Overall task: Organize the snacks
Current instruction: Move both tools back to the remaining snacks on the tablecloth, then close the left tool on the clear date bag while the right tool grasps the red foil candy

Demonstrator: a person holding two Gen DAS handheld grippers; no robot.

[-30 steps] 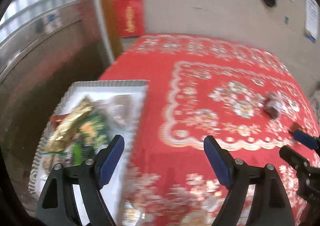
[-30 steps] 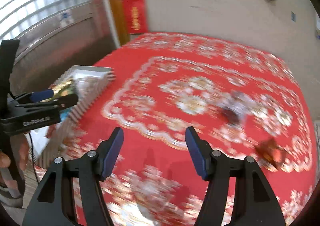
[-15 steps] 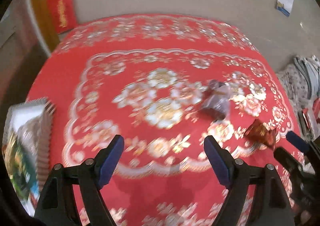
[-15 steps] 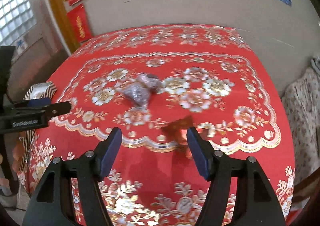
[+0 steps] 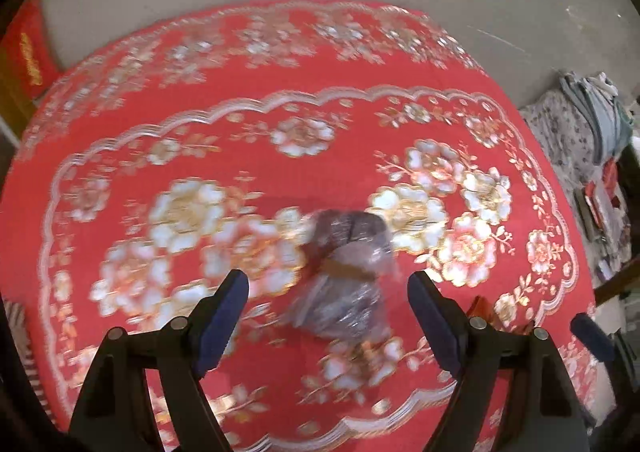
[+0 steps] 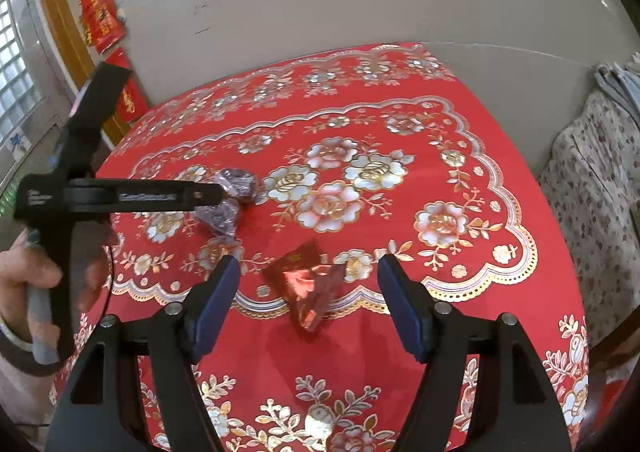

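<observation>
In the left wrist view the left gripper [image 5: 326, 306] fills the bottom of the frame, jaws spread wide and holding nothing. Between its blue pads, at centre frame, lies the purple pack [image 5: 346, 276], a clear-wrapped pair of dark snacks with a brown band across the middle, resting on the red cloth [image 5: 280, 112]. A second ago this camera looked at the tray of snacks at lower left; half a second ago the pack sat off to the right. Now the tray is out of frame, or at most a striped sliver at the left edge, and the pack is centred and much larger. So the left gripper has swung away from the tray and closed in on the pack, lined up for a pick. The view is blurred, so it is likely moving.

In the right wrist view the right gripper [image 6: 308, 302] is also wide open and empty. Between its pads, low centre, lies the red foil snack [image 6: 308, 290], flat and crinkled on the cloth. Half a second ago it was blurred beside the right pad; now it sits sharp and centred. Farther up at left, the left gripper reaches in side-on over the purple pack [image 6: 230, 204].

Both snacks remain on the cloth, each framed by open jaws; neither is gripped yet, and the tray lies out of sight to the left.
</observation>
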